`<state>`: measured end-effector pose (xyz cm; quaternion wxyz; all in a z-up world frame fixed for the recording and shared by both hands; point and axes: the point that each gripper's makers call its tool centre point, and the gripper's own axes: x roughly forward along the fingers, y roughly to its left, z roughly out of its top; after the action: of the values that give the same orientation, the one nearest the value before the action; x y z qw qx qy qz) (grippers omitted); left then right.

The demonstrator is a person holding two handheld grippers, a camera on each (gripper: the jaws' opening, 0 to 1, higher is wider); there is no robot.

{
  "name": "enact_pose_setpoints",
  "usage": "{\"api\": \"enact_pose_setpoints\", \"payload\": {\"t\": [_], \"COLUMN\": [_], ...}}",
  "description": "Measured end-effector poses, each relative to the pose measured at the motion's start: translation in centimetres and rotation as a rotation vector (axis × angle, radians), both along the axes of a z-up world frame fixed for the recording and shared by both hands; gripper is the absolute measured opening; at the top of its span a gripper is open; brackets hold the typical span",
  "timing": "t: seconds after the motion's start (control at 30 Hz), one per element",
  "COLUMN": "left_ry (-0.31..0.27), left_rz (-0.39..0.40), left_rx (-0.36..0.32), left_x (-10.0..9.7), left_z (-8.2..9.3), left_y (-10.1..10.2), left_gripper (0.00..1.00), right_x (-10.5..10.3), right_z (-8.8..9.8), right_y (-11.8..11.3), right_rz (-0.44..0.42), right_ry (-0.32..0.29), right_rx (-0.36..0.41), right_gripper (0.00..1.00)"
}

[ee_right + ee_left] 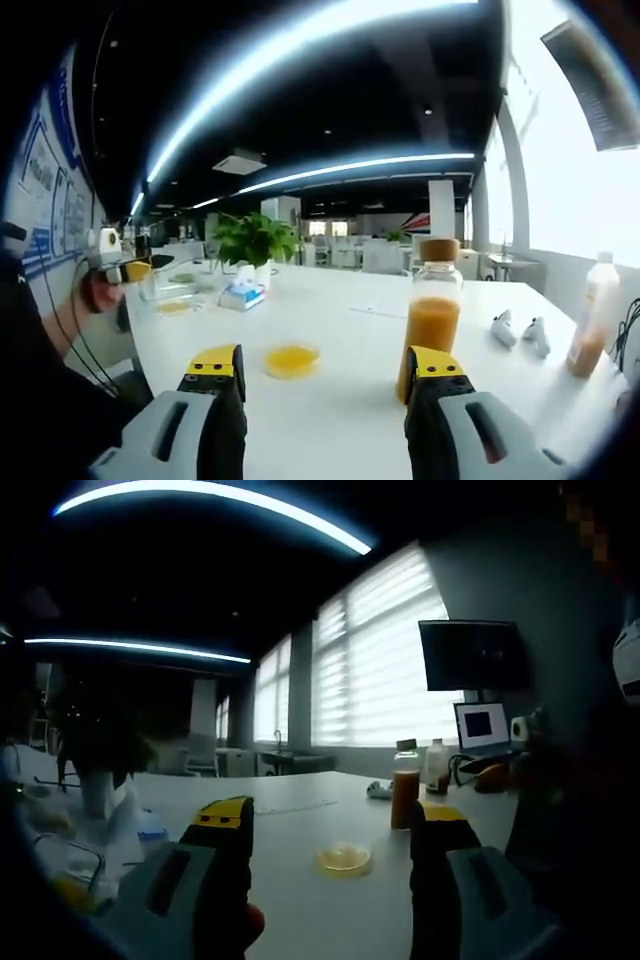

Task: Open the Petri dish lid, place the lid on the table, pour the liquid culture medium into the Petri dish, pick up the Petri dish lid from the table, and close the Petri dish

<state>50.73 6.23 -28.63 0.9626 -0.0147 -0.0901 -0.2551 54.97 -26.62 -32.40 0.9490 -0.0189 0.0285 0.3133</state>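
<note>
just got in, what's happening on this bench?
A person holds a gripper in each hand over a white table, and neither is touching anything yet. Both the left gripper and the right gripper are open and empty. Ahead of them sits a small round clear Petri dish with yellowish contents, apparently with its lid on, and to its right stands a glass bottle of orange liquid with a cork-coloured cap. Nothing has been opened or poured.

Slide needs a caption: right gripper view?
Open right claw facing closed Petri dish and orange medium bottle on white table.
</note>
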Motion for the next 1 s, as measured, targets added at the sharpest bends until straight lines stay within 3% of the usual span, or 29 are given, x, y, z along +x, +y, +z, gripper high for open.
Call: {"api": "enact_pose_setpoints", "payload": {"t": [1.0], "left_ry": [-0.004], "left_rz": [0.0], "left_rx": [0.001], "left_x": [0.01], "left_z": [0.03], "left_y": [0.24], "left_gripper": [0.55], "right_x": [0.19], "right_z": [-0.06], "right_y": [0.04], "right_rz": [-0.003], "right_ry": [0.003], "right_rx": [-0.012], "right_gripper": [0.58]}}
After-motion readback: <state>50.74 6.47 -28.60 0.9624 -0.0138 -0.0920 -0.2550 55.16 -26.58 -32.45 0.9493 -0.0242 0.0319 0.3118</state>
